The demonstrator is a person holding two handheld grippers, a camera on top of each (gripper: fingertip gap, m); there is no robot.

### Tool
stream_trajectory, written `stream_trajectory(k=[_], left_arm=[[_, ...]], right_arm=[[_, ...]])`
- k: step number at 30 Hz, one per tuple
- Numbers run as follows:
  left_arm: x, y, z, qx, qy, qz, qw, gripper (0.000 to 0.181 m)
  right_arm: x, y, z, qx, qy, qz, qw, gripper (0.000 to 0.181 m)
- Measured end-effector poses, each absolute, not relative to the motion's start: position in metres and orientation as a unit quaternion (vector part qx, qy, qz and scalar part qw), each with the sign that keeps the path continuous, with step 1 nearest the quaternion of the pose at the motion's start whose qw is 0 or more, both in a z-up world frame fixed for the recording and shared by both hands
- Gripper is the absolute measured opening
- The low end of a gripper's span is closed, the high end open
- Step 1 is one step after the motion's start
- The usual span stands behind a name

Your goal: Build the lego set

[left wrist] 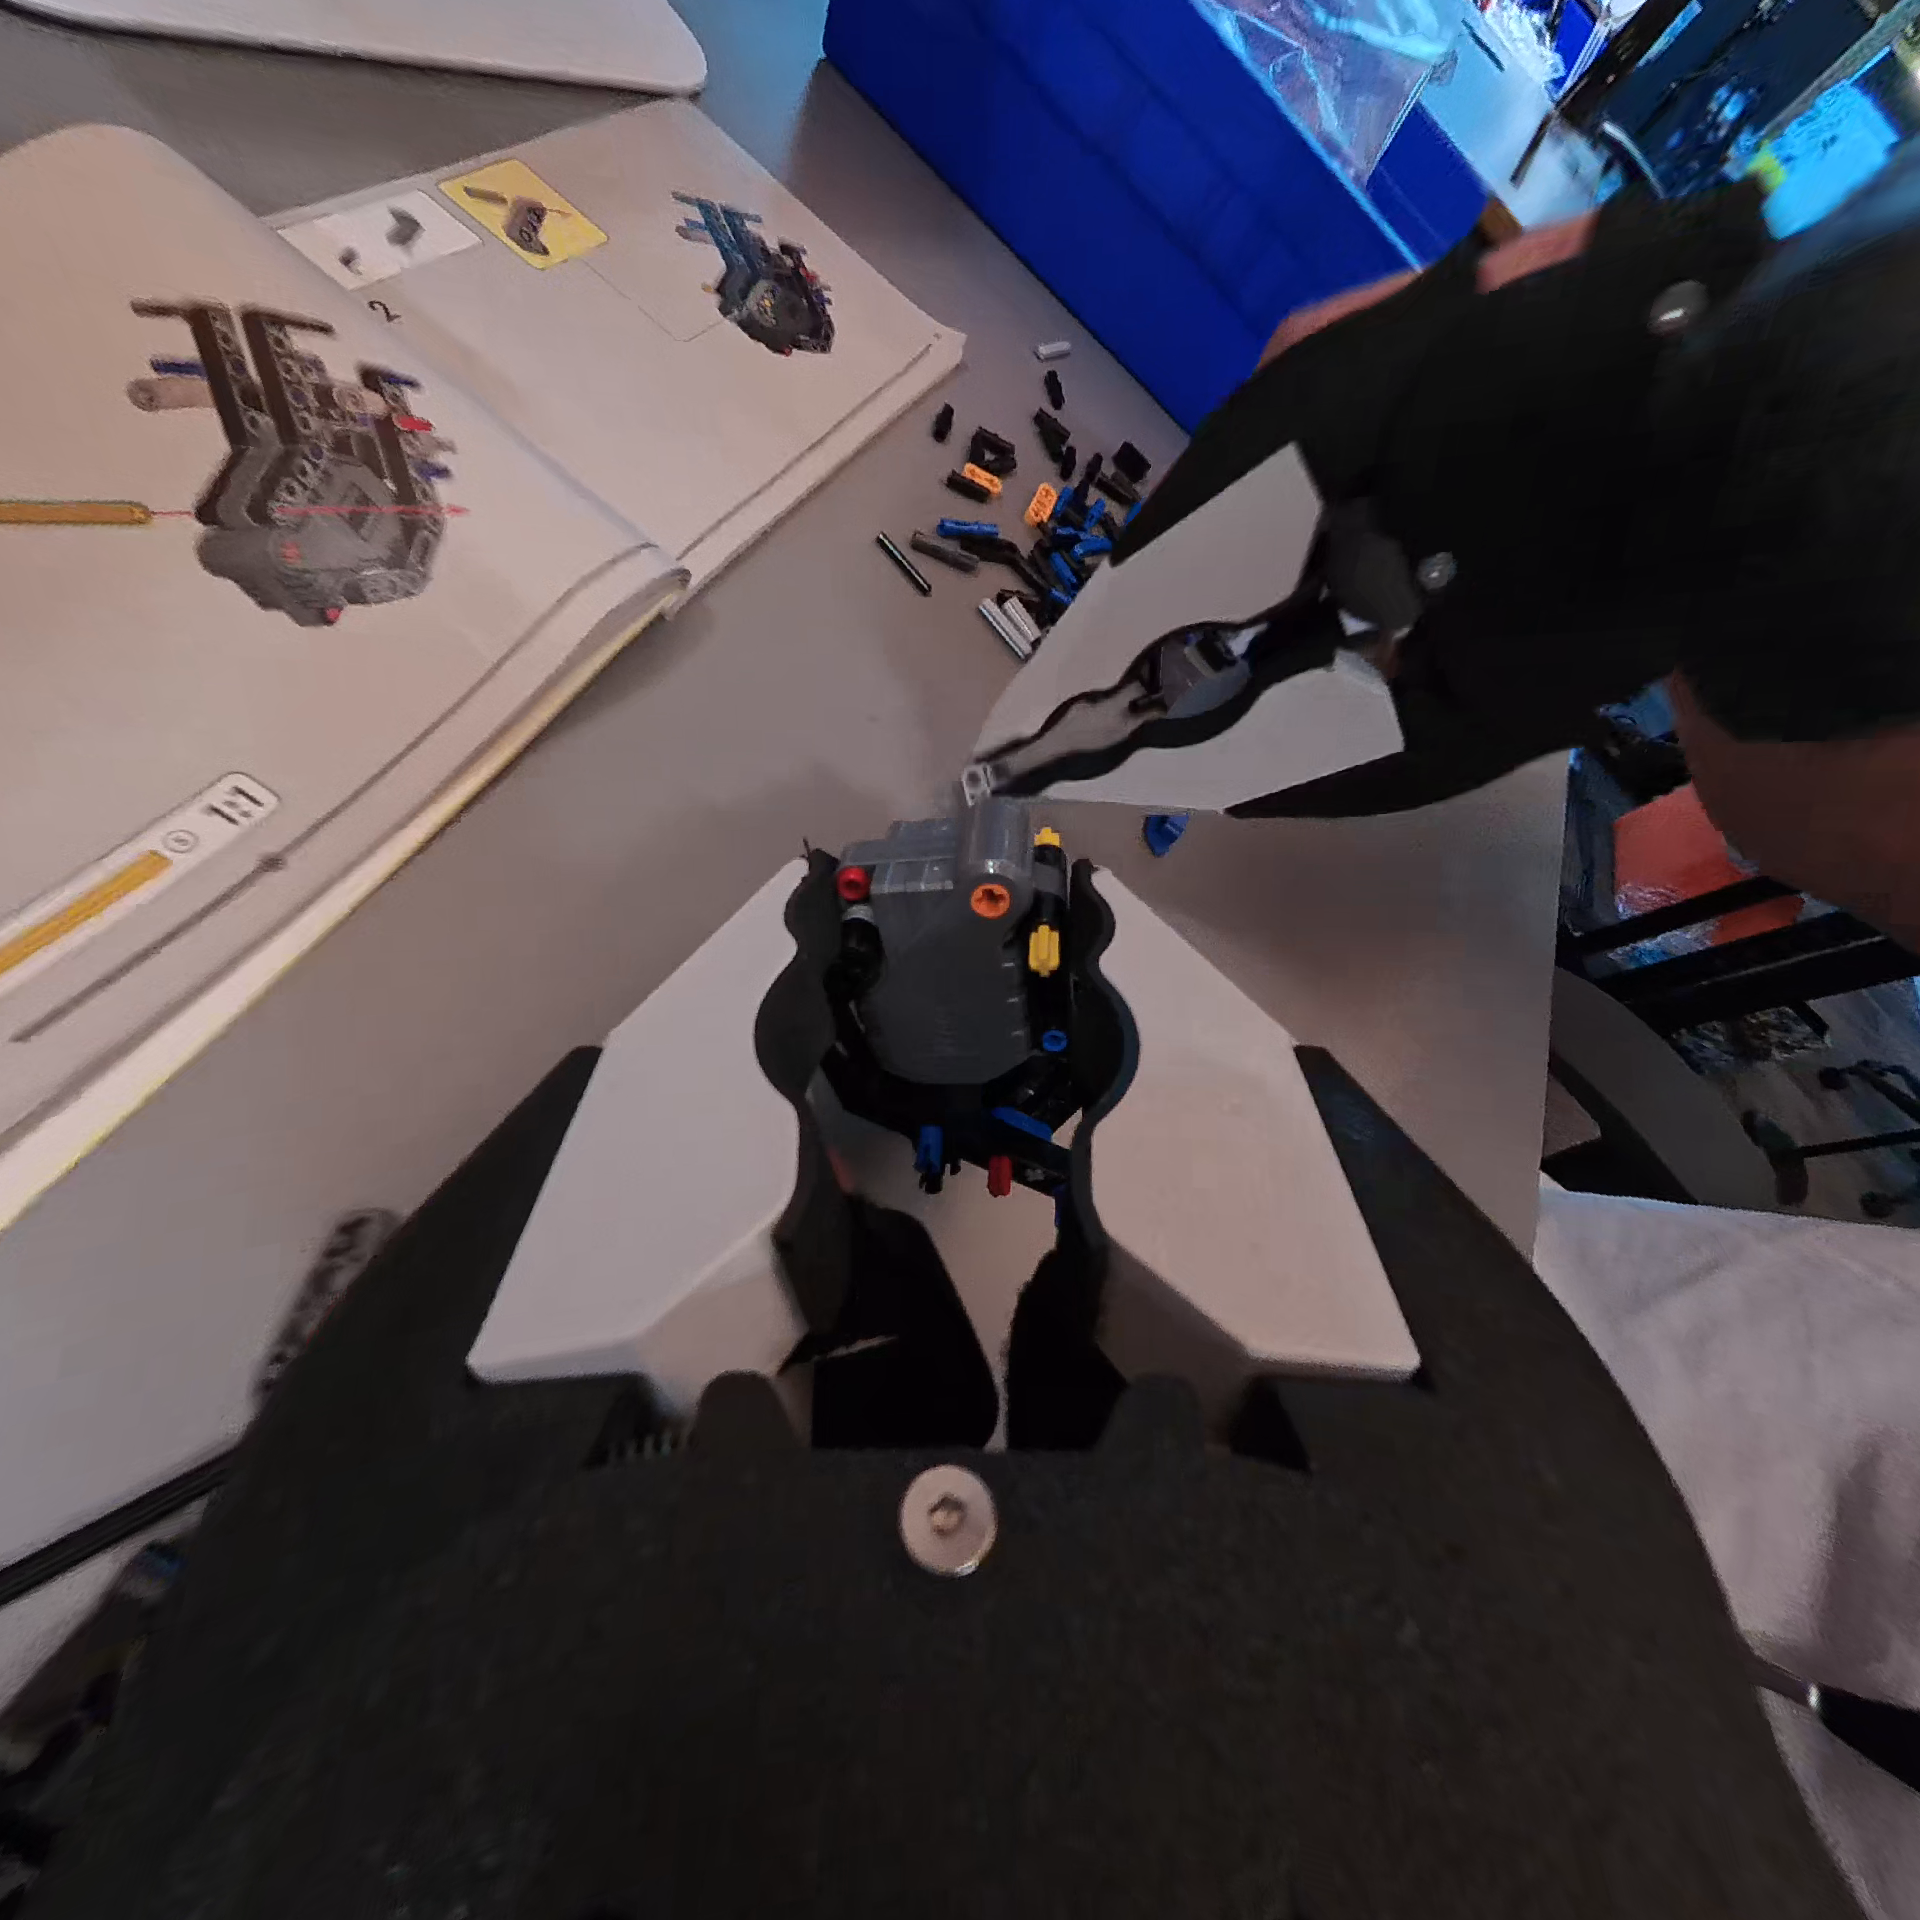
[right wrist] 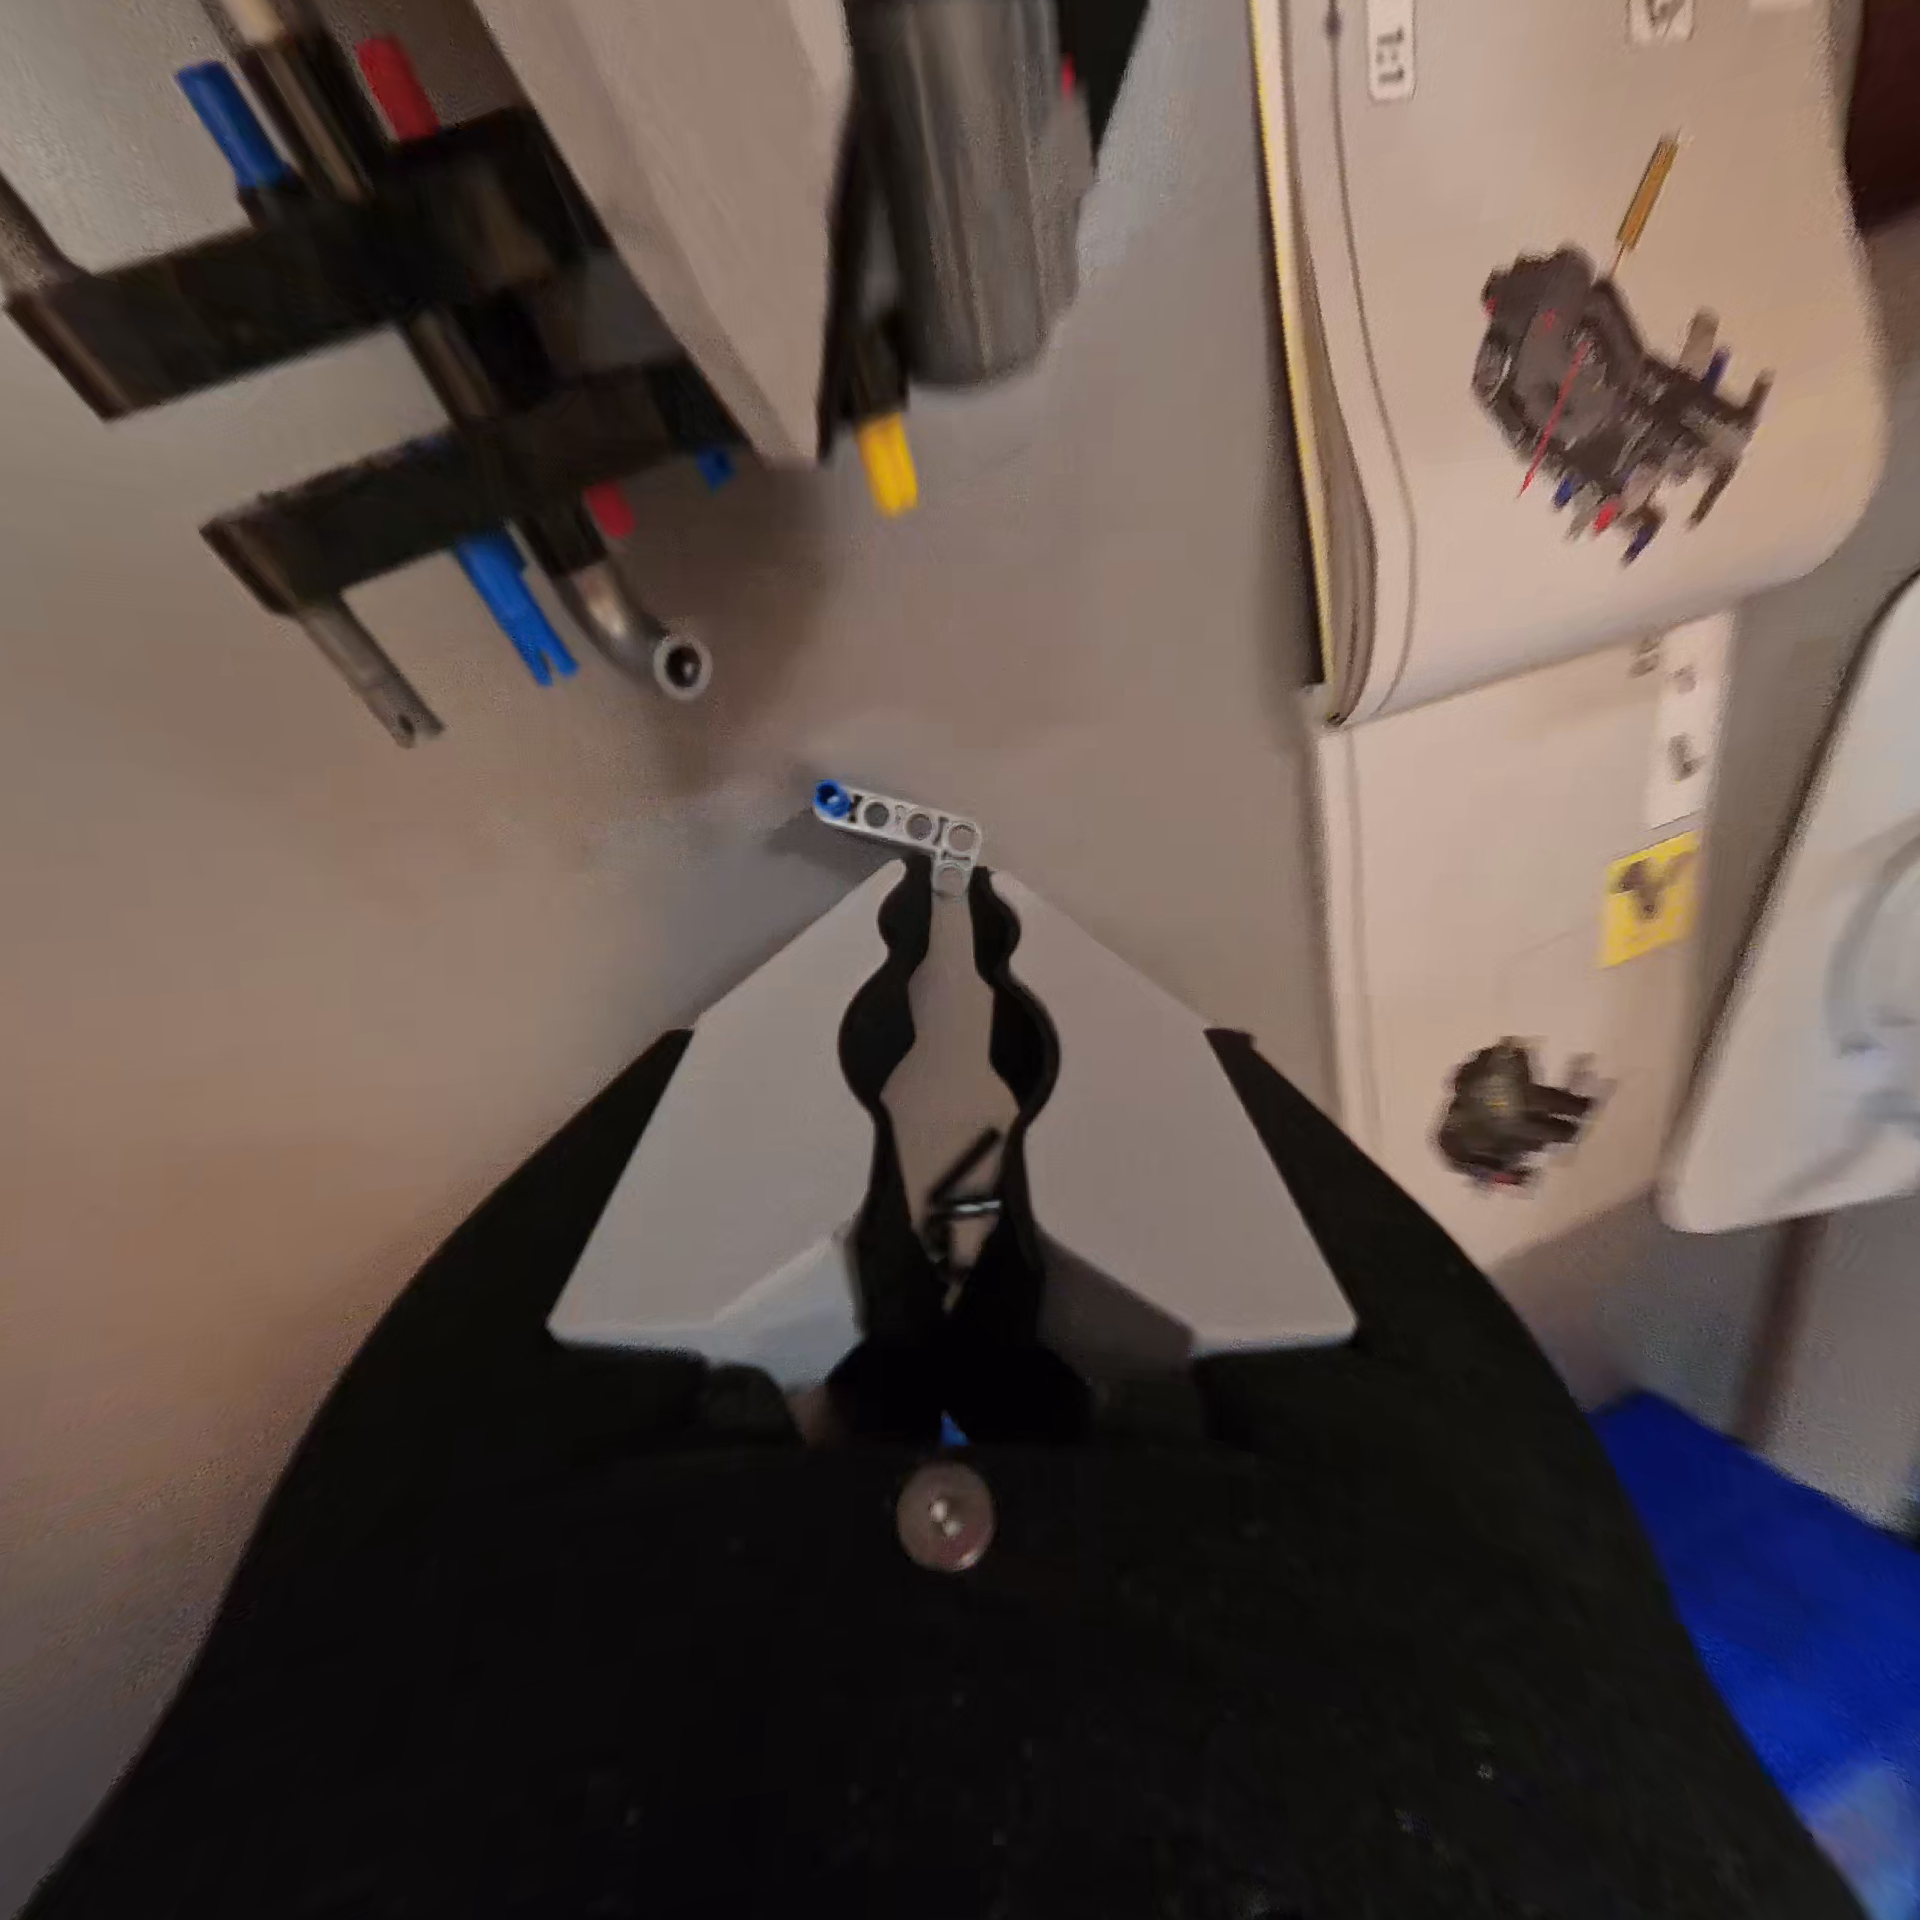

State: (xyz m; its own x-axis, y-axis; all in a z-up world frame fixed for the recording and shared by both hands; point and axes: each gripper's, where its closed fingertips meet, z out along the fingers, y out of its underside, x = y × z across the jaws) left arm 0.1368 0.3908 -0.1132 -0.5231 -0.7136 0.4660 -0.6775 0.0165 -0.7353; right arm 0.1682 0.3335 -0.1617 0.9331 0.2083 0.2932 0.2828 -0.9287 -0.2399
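Grey motor assembly (left wrist: 951, 966) sits mid-frame in the left wrist view, clamped by the left gripper (left wrist: 951, 883); loose pieces (left wrist: 1039, 509) lie on the counter (left wrist: 727, 707) above. In the right wrist view, the right gripper (right wrist: 940, 883) has its jaws closed on a grey L-shaped beam (right wrist: 914, 829), centre frame; manual (right wrist: 1558, 416) at right.

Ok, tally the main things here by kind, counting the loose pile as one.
Claws: 2, left claw, right claw
Held lego parts: 2, grey assembly, L-shaped beam
Open instruction booklet: 1
Loose-parts pile: 1
Total: 6
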Motion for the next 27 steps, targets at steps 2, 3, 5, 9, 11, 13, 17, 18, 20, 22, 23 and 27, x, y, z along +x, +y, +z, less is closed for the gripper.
stream_trajectory(k=[2,3,5,9,11,13,17,18,20,22,23,27], left_arm=[[0.137,0.396,-0.103,-0.473,0.718,-0.51,0.03,0.042],[0.137,0.398,-0.098,-0.465,0.72,-0.514,0.038,0.041],[0.138,0.402,-0.088,-0.457,0.717,-0.523,0.054,0.042],[0.139,0.407,-0.079,-0.444,0.72,-0.527,0.081,0.042],[0.14,0.41,-0.079,-0.442,0.725,-0.52,0.095,0.042],[0.138,0.409,-0.08,-0.435,0.73,-0.518,0.096,0.042],[0.125,0.39,-0.081,-0.394,0.749,-0.531,0.047,0.042],[0.121,0.384,-0.082,-0.384,0.752,-0.536,0.027,0.042],[0.111,0.369,-0.081,-0.355,0.745,-0.565,-0.012,0.042],[0.105,0.354,-0.075,-0.332,0.728,-0.599,-0.037,0.041],[0.102,0.347,-0.071,-0.318,0.721,-0.615,-0.039,0.041],[0.102,0.331,-0.066,-0.27,0.729,-0.628,0.012,0.042]], right_arm=[[0.16,0.333,-0.165,-0.976,-0.082,-0.094,0.181,0.007],[0.151,0.331,-0.166,-0.976,-0.069,-0.075,0.194,0.007],[0.141,0.328,-0.168,-0.974,-0.044,-0.06,0.215,0.007],[0.121,0.315,-0.176,-0.972,0.017,-0.025,0.232,0.007],[0.106,0.309,-0.175,-0.967,0.039,0.006,0.251,0.01],[0.09,0.305,-0.173,-0.957,0.056,0.038,0.283,0.015],[0.078,0.297,-0.157,-0.927,0.062,0.057,0.367,0.026],[0.078,0.298,-0.149,-0.914,0.062,0.056,0.397,0.028],[0.074,0.299,-0.132,-0.886,0.058,0.063,0.455,0.028],[0.067,0.305,-0.114,-0.846,0.052,0.075,0.525,0.032],[0.066,0.31,-0.105,-0.825,0.038,0.076,0.558,0.039],[0.074,0.322,-0.087,-0.797,0.007,0.092,0.597,0.045]])
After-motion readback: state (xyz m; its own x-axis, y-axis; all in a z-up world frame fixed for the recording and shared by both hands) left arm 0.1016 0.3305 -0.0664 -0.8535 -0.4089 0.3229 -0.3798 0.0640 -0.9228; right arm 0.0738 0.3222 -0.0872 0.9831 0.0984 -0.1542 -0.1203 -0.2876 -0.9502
